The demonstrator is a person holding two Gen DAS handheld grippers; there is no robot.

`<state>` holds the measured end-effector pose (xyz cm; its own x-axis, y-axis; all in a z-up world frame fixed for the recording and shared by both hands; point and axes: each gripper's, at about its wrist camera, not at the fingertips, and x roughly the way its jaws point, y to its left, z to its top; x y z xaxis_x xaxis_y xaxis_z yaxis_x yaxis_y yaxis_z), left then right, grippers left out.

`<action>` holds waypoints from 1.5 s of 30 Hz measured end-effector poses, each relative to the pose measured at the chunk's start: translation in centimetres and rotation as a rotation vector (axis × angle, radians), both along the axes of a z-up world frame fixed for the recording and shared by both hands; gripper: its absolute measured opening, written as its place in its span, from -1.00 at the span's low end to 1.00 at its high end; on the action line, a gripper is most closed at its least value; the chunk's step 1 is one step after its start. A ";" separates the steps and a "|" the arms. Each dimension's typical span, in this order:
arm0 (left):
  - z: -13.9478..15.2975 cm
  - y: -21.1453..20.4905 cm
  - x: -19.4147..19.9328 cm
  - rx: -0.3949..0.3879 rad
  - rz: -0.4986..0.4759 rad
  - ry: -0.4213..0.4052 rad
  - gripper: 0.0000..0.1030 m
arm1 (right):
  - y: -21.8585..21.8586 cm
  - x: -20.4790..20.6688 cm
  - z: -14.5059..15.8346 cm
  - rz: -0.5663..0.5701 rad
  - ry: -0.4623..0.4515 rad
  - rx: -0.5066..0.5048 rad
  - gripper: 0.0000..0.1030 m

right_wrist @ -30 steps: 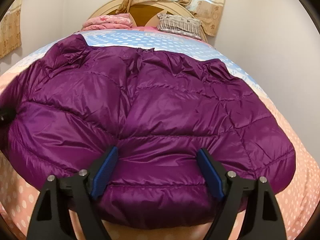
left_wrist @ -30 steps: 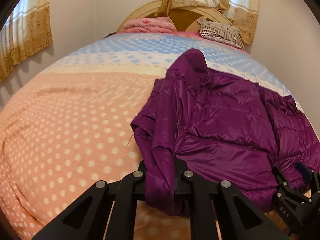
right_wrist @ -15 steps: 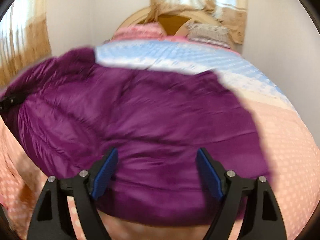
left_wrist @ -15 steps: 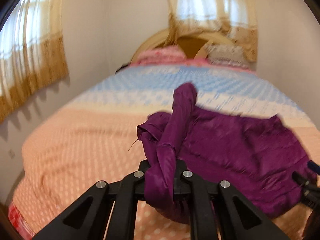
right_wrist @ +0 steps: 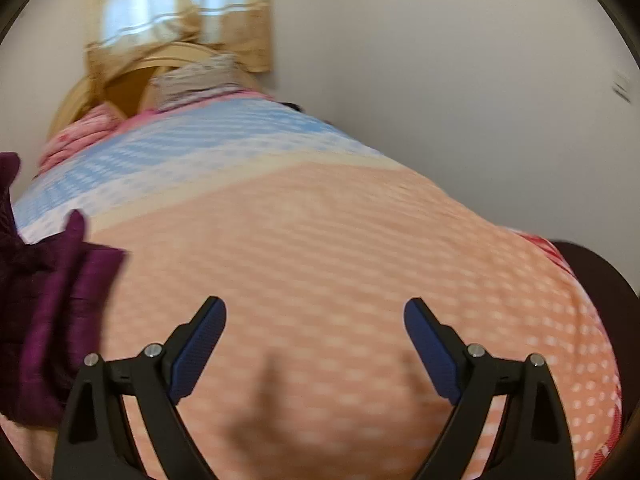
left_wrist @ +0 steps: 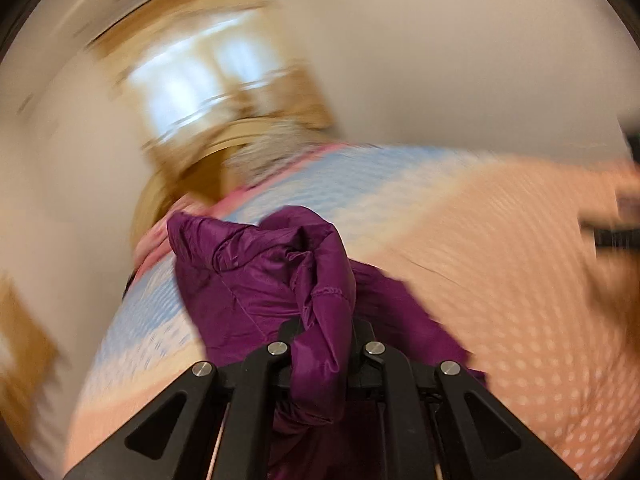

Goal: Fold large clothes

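Left gripper [left_wrist: 322, 344] is clenched on a bunched fold of the shiny purple quilted jacket [left_wrist: 264, 276], which trails from its fingers down to the peach and blue polka-dot bedspread [left_wrist: 500, 280]. Right gripper [right_wrist: 316, 336] is spread wide with nothing between its blue-padded fingers [right_wrist: 200, 344], above bare bedspread with the jacket at its left. Both views are motion-blurred.

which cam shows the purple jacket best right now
The left wrist view: the purple jacket sits centre frame, bunched and clamped in the left gripper. The right wrist view catches only a blurred edge of it at far left.
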<state>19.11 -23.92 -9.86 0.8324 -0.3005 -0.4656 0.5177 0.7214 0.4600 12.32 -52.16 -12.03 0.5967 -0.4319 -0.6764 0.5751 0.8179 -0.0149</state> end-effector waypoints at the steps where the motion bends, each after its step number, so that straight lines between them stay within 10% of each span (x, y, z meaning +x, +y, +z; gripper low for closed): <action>1: -2.2 -2.2 -0.6 0.062 -0.045 0.012 -0.85 | -0.6 -0.1 -0.1 -0.014 0.006 0.006 0.80; 6: -8.8 -5.9 -1.9 0.230 -0.115 -0.006 -0.85 | -1.8 -1.6 -1.4 -0.031 0.025 0.052 0.80; 12: -9.1 -5.1 -3.0 0.236 -0.147 -0.038 -0.70 | -1.1 -0.4 -2.9 0.007 0.049 0.072 0.80; 19: -7.3 -4.6 -8.5 0.207 -0.214 -0.102 0.56 | -0.8 -0.4 -3.4 0.020 0.055 0.060 0.80; 25: -2.7 -1.0 -12.7 0.113 -0.250 -0.113 0.70 | -0.1 0.2 -2.9 0.034 0.056 0.049 0.80; 37: 1.3 13.4 7.6 -0.110 0.499 0.066 0.76 | 7.4 8.7 3.1 0.220 -0.006 0.099 0.13; 45: 1.1 14.4 17.1 -0.265 0.753 0.199 0.76 | 17.2 19.9 8.1 0.345 -0.064 0.098 -0.13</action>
